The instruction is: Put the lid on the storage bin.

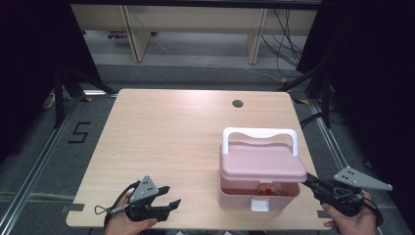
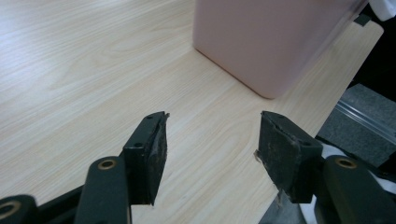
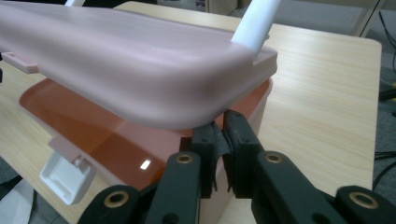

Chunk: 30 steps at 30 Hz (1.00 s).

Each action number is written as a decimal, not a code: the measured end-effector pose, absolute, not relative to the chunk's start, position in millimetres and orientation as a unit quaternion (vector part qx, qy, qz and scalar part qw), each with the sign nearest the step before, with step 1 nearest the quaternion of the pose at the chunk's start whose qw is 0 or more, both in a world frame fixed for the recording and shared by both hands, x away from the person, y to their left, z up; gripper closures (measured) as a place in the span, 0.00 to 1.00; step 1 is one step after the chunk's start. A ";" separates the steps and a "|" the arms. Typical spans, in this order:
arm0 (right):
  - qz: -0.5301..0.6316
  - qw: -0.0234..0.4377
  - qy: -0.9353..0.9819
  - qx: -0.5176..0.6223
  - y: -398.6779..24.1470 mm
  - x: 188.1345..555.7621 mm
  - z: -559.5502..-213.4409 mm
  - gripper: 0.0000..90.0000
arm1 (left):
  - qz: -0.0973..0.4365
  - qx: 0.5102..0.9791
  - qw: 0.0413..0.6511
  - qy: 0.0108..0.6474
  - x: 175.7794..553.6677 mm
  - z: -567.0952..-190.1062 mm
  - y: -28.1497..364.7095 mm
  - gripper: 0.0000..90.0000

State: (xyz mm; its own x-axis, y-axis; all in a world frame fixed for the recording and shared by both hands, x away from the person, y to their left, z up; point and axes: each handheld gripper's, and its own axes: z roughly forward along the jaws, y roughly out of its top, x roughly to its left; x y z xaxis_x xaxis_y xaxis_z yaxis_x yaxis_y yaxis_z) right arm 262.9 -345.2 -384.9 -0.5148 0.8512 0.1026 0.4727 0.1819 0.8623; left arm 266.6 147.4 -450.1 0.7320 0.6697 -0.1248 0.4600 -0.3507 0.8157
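The right gripper [image 1: 309,180] reaches under the pink box's lid [image 1: 262,162], jaws nearly closed beneath its raised edge. The left gripper [image 1: 168,196] rests low over the table [image 1: 161,132], jaws wide and empty.

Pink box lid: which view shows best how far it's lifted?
Right gripper view: the pink lid fills the frame, raised off the box rim, with the right hand-held gripper at its corner. High view shows the lid from above, gap narrow. Left gripper view shows the box wall.
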 end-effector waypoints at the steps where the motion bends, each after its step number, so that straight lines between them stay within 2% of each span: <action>1: 0.457 0.206 0.744 0.442 -345.7 263.3 -386.5 0.93 | 0.119 0.817 0.446 0.347 265.0 -450.9 149.1 0.46; 13: 0.440 0.184 0.747 0.463 -351.2 257.8 -399.6 0.92 | 0.120 0.812 0.436 0.370 254.4 -466.0 169.3 0.46; 17: 0.437 0.197 0.751 0.454 -357.1 259.9 -405.7 0.92 | 0.121 0.810 0.435 0.374 253.0 -466.7 175.4 0.46; 19: 0.444 0.181 0.737 0.476 -357.7 256.9 -405.1 0.92 | 0.125 0.810 0.433 0.375 251.2 -466.2 178.3 0.46; 23: 0.443 0.205 0.738 0.466 -364.5 259.2 -402.4 0.91 | 0.126 0.809 0.434 0.374 247.1 -468.8 181.0 0.46; 30: 0.437 0.215 0.730 0.480 -373.5 262.4 -409.0 0.86 | 0.135 0.811 0.428 0.375 242.1 -471.3 184.5 0.43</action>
